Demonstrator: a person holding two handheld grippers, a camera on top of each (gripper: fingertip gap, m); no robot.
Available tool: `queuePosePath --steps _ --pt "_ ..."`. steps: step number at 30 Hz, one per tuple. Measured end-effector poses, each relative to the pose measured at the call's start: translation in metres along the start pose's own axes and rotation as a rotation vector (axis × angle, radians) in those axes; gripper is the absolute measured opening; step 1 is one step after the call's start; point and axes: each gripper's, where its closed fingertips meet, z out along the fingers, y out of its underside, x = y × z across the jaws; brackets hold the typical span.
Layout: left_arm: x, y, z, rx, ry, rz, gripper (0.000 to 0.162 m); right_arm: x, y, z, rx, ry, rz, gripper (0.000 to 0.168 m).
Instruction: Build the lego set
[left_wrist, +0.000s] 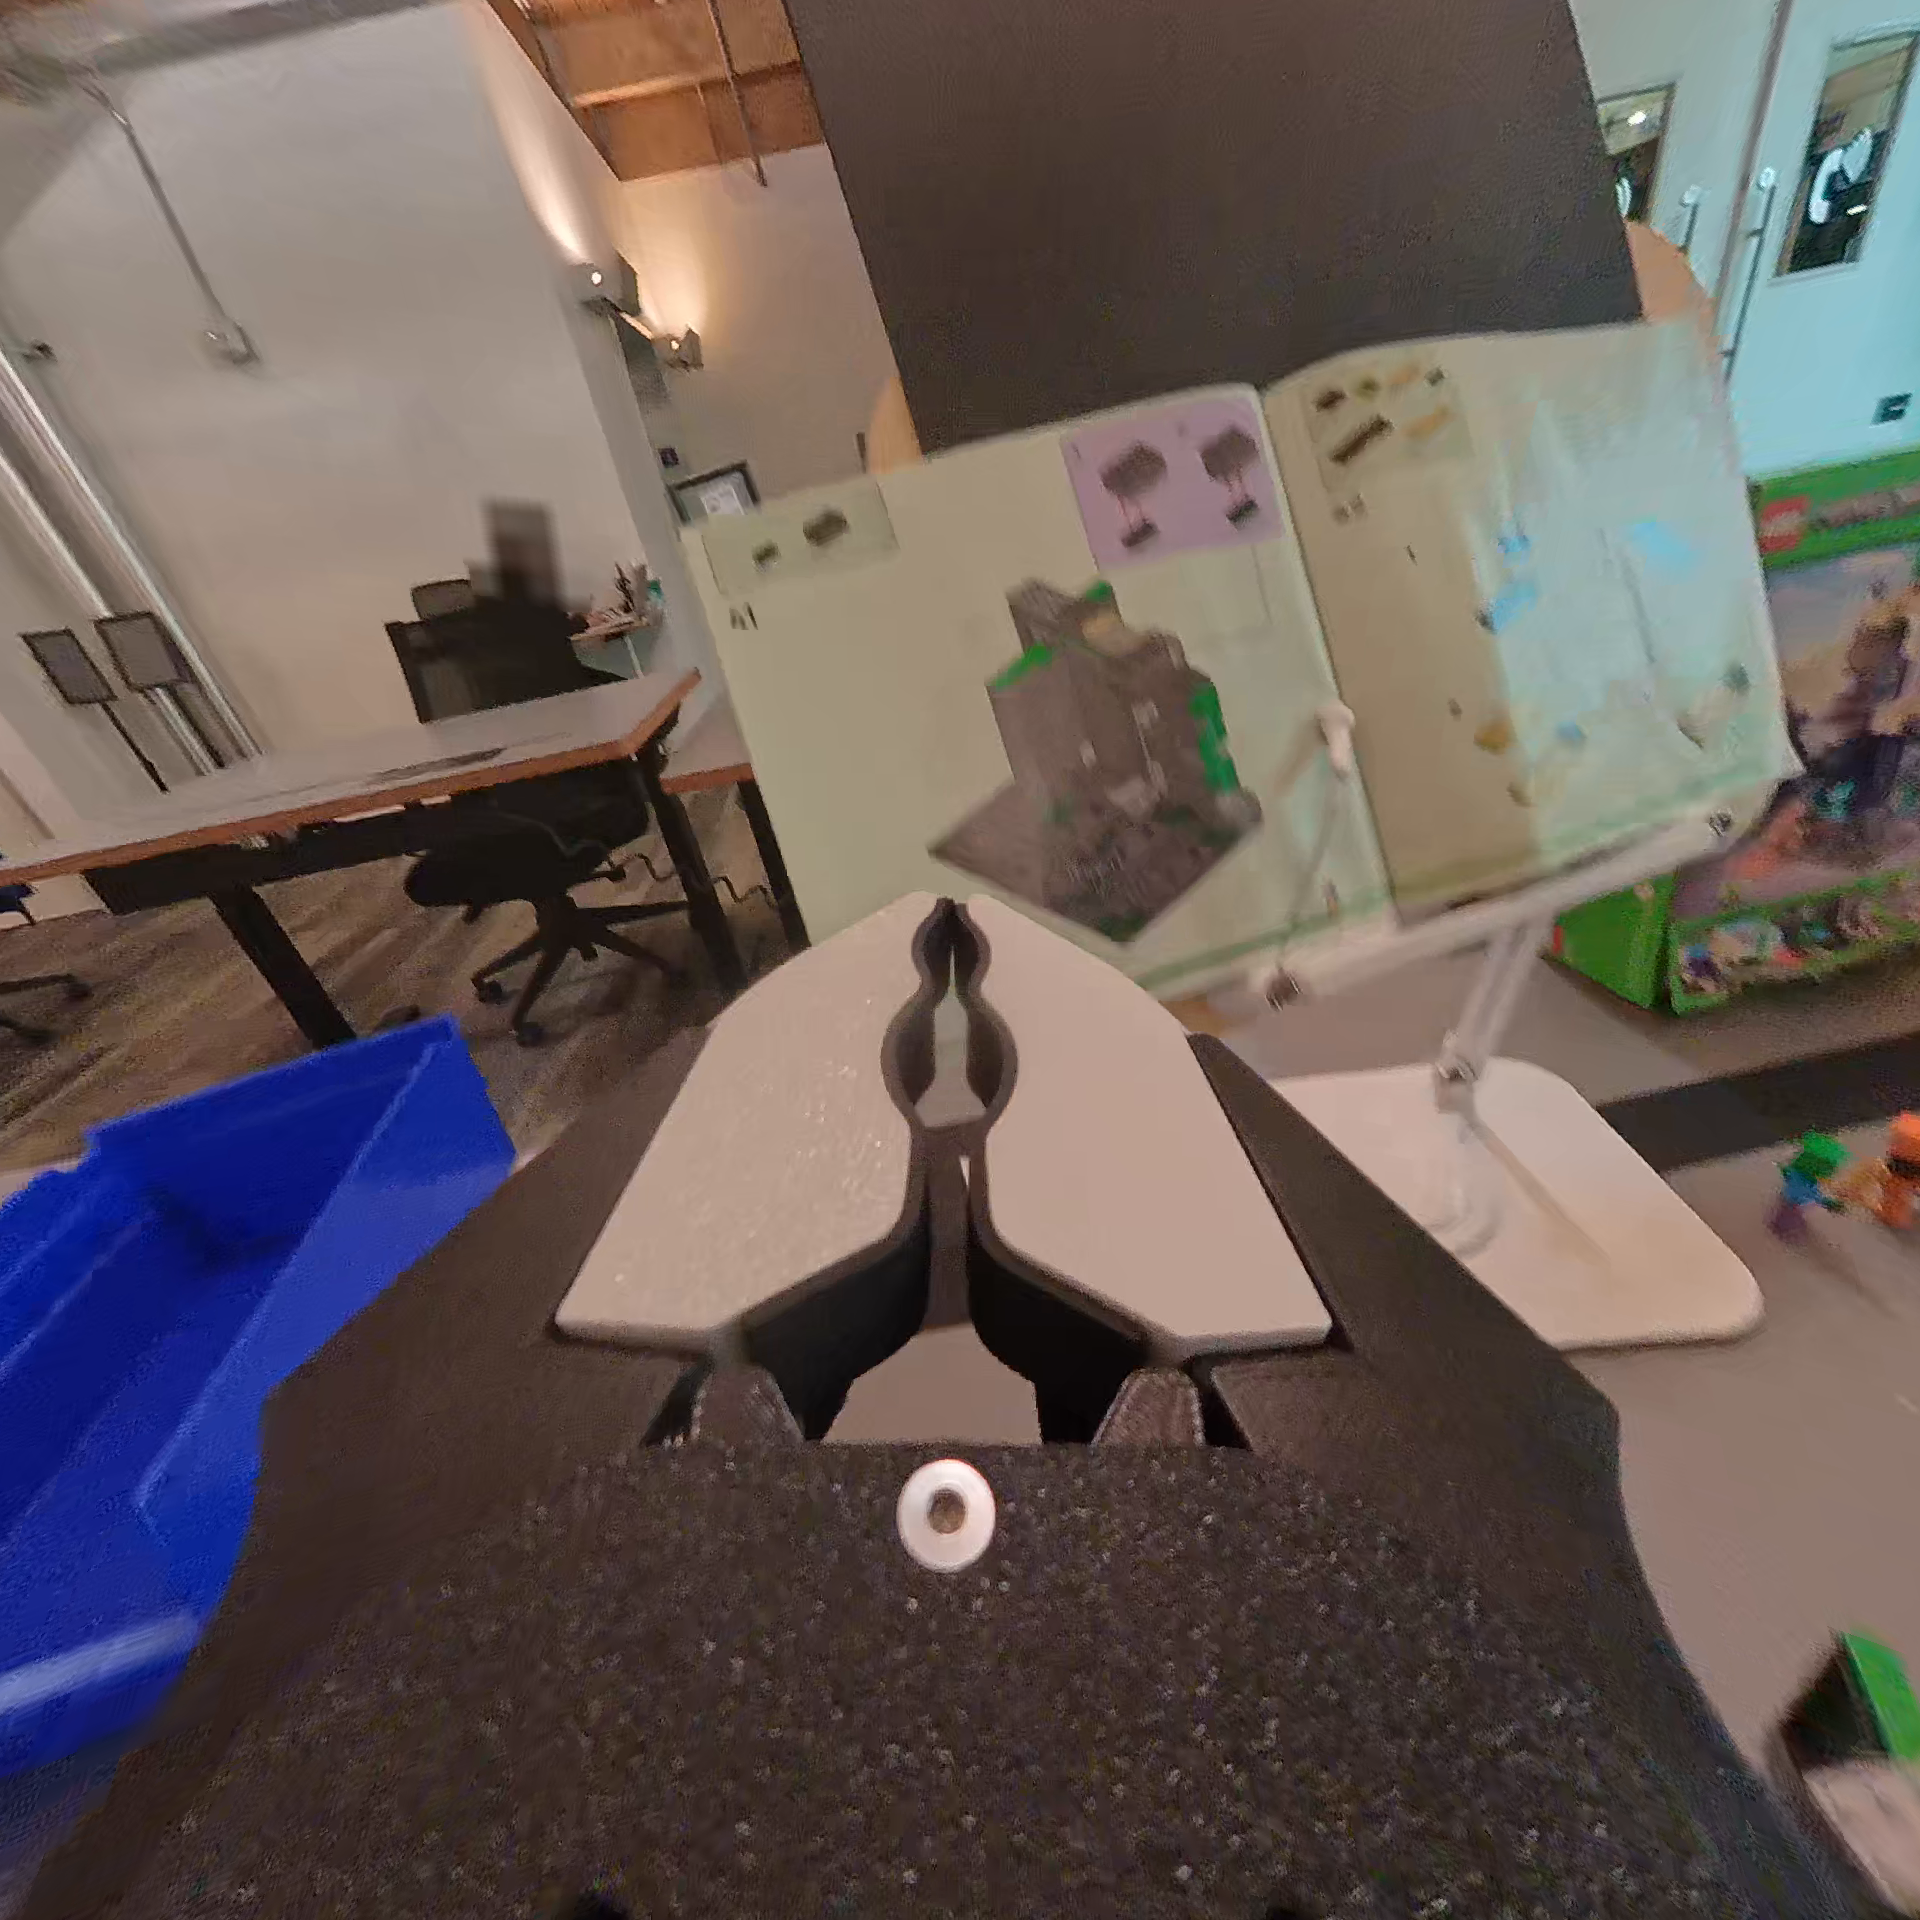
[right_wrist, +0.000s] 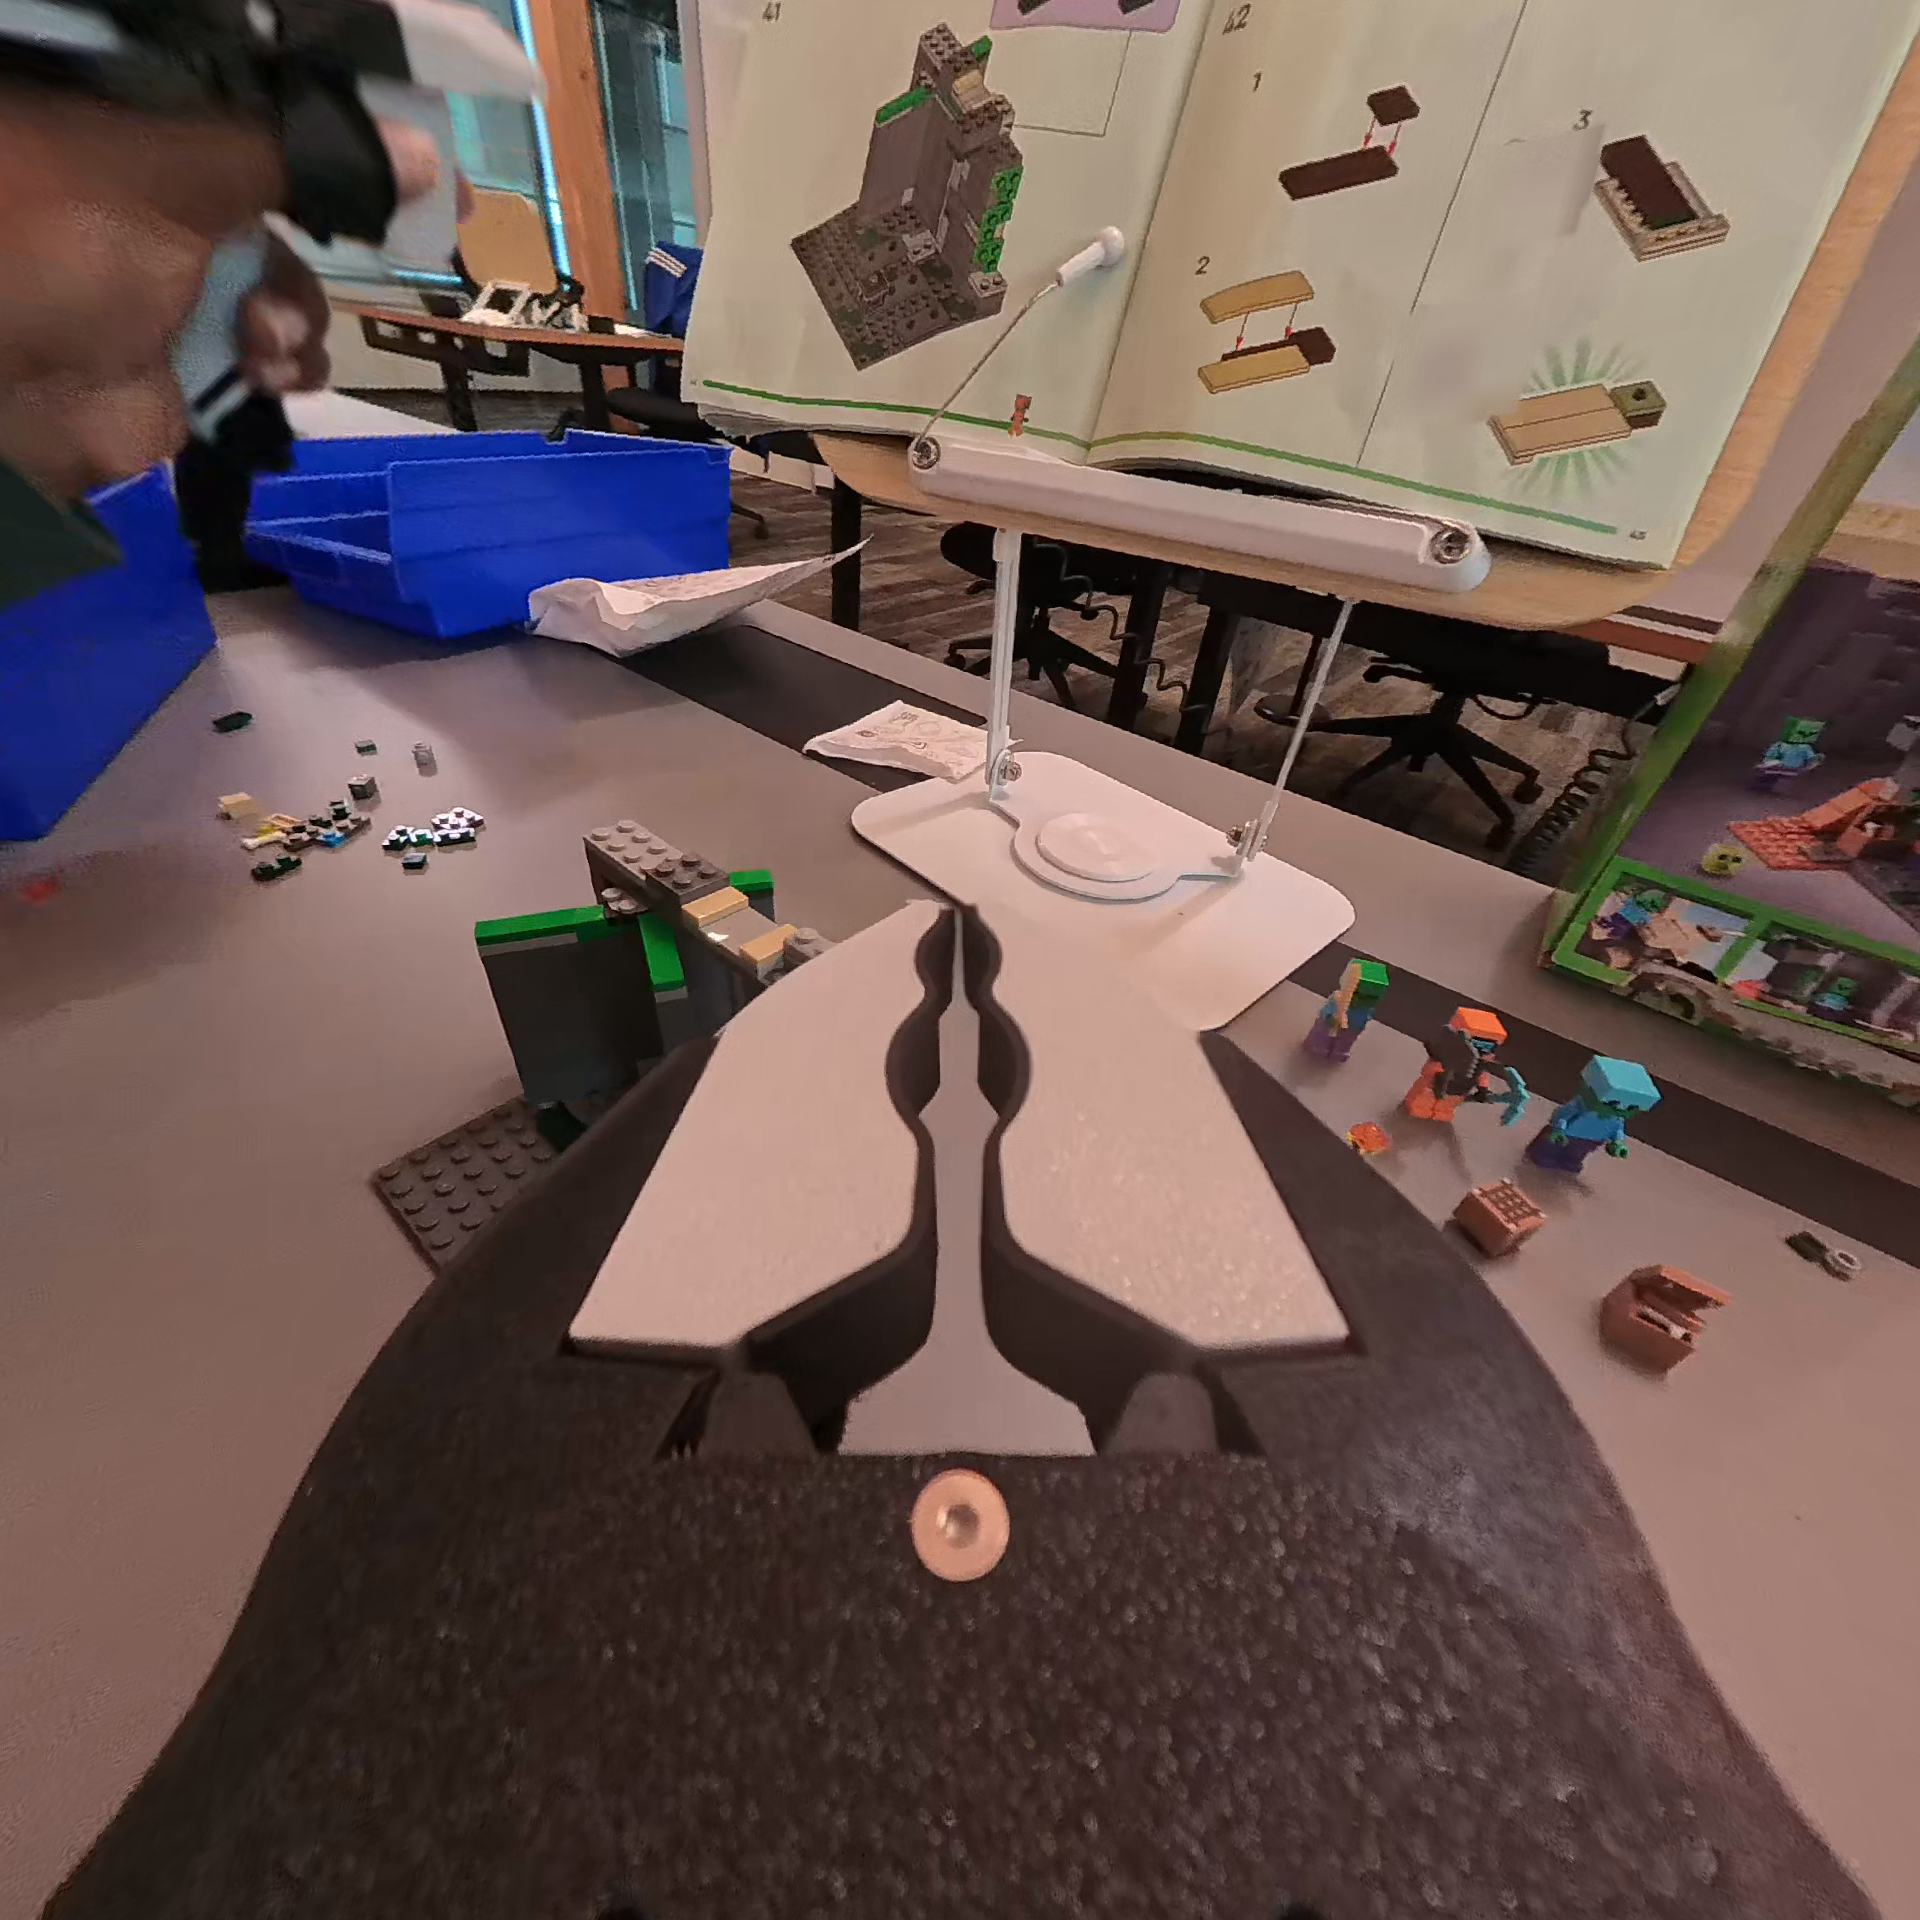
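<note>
A partly built grey and green model (right_wrist: 613, 966) stands on a dark grey baseplate (right_wrist: 468, 1174) on the grey table, just left of my right gripper (right_wrist: 956, 920). That gripper is shut and empty, held above the table. My left gripper (left_wrist: 951, 914) is shut and empty, raised and facing the open instruction booklet (left_wrist: 1195, 665); it also shows blurred at the top left of the right wrist view (right_wrist: 312, 156). Several small loose pieces (right_wrist: 343, 821) lie left of the model. The booklet (right_wrist: 1247, 260) rests on a white stand (right_wrist: 1143, 883).
Three minifigures (right_wrist: 1465, 1060) and two small brown builds (right_wrist: 1657, 1320) stand right of my right gripper. Blue bins (right_wrist: 499, 520) and a crumpled paper bag (right_wrist: 686, 597) sit at the back left. The set's box (right_wrist: 1787, 810) stands at the right. A blue bin (left_wrist: 208, 1247) is near my left gripper. There is about 30 centimeters between the tips of the two grippers.
</note>
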Motion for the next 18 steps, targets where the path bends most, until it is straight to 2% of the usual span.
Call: queuePosePath --steps 3,7,12,18 --pt "-0.012 -0.024 0.023 0.017 -0.03 0.019 0.0 0.007 -0.001 -0.001 0.005 0.028 0.009 0.003" --pt "-0.023 -0.041 0.051 0.014 -0.067 0.032 0.0 0.011 0.001 -0.001 0.001 0.043 0.015 0.0" --pt "-0.035 -0.046 0.075 -0.005 -0.107 0.033 0.0 0.012 0.003 0.0 -0.004 0.044 0.011 0.002" --pt "-0.033 -0.047 0.082 -0.006 -0.106 0.01 0.0 0.014 0.005 0.0 -0.009 0.044 0.028 0.003"
